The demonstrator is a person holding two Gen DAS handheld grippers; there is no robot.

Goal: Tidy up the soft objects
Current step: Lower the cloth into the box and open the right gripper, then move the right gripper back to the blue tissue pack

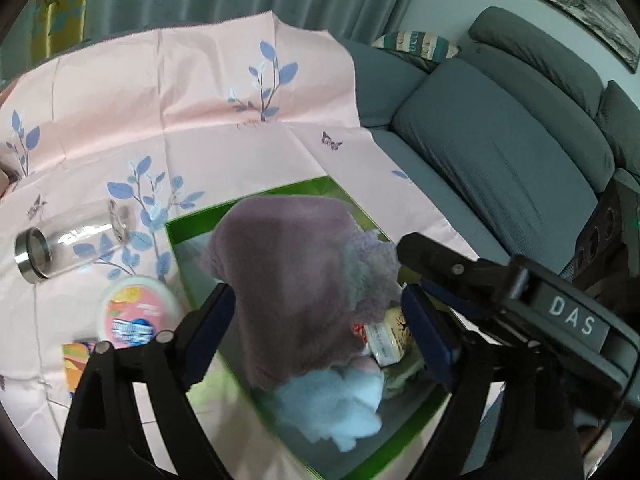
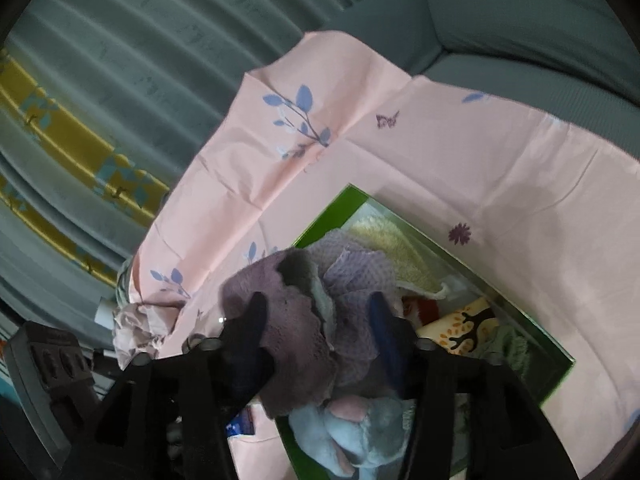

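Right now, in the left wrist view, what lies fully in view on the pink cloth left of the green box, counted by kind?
Glass jar: 1
Round tub: 1
Colourful packet: 1
Total: 3

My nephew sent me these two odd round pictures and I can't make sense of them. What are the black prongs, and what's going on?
Each picture comes from a camera on a hand-held claw, looking along its two prongs. The first shows the left claw, the second the right claw. Both hang open over a green box on a pink tablecloth. A purple towel lies between the prongs, apparently let go, on a blue cloth. Beside the box lie a glass jar and a round tub.
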